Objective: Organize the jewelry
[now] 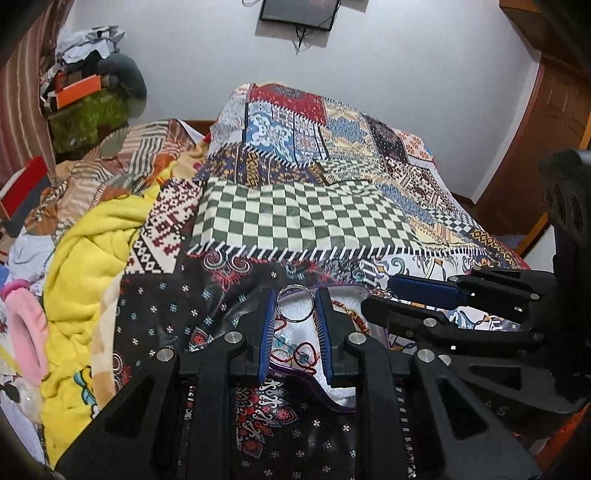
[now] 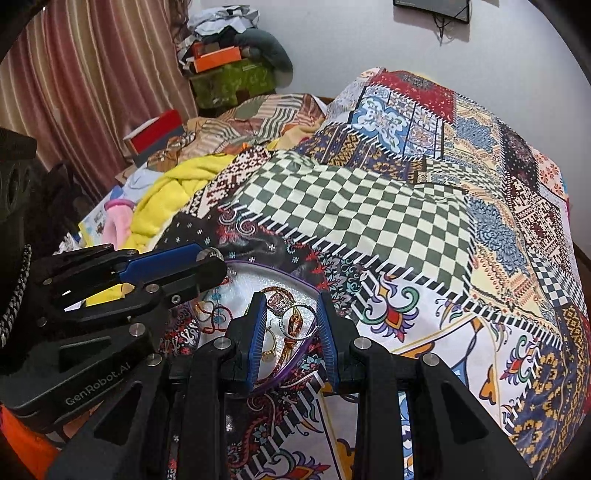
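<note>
a bed (image 1: 306,218) fills both views, covered by a busy patchwork bedspread (image 2: 388,221) with a green-and-white checked panel in the middle. along its left side lie a crumpled yellow blanket (image 1: 85,280) and something pink; beyond them a striped curtain (image 2: 92,92) hangs, and a pile of boxes and clothes (image 1: 88,81) stands in the corner. the far wall is plain and pale, with a dark frame (image 1: 299,13) hung high on it, and a brown wooden door (image 1: 546,147) stands at the right.

the jewelry sits on a white, purple-rimmed tray (image 2: 255,273) resting on the near part of the bedspread. the tray is crowded: a red cord bracelet with blue beads (image 1: 295,354), a silver bangle (image 2: 297,321), gold rings and a patterned piece lie close together, some overlapping. the bedspread around the tray is open fabric, widest toward the right and the far side.

the left gripper (image 1: 295,314) reaches over the tray's left part, its blue-padded fingers (image 1: 267,325) apart, with a silver ring (image 1: 295,302) standing between their tips; whether the pads touch it is unclear. the right gripper (image 2: 291,325) hangs over the tray's right part, its fingers (image 2: 256,332) apart on either side of the silver bangle. the two grippers are near each other, angled inward.
</note>
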The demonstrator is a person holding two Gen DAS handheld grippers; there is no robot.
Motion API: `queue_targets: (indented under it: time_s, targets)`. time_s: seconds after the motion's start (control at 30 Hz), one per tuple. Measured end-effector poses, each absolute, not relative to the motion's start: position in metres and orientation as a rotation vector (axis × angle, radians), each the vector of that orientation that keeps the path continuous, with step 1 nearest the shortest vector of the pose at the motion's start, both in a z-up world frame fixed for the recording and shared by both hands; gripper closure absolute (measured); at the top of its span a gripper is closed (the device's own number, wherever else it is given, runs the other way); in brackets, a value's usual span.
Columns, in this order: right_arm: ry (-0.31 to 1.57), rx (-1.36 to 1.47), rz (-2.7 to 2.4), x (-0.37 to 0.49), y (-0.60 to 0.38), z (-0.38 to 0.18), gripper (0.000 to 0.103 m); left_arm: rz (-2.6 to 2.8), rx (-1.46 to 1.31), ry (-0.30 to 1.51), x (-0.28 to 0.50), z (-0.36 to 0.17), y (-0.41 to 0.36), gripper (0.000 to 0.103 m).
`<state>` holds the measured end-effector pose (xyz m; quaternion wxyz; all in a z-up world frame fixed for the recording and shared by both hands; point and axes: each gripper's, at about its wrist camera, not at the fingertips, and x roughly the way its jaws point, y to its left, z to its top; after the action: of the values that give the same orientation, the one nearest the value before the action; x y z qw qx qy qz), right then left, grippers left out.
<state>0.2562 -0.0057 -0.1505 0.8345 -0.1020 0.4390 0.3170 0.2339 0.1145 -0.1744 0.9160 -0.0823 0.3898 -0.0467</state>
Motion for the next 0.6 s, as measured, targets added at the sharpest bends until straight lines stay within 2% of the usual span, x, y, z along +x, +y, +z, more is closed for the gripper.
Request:
queue_targets:
  time_s: [0.6]
  targets:
    - [0.973, -0.261, 0.712, 0.255, 0.006, -0.164, 0.078, -0.053, -0.195, 0.815, 0.234, -0.174, 0.127, 0.082]
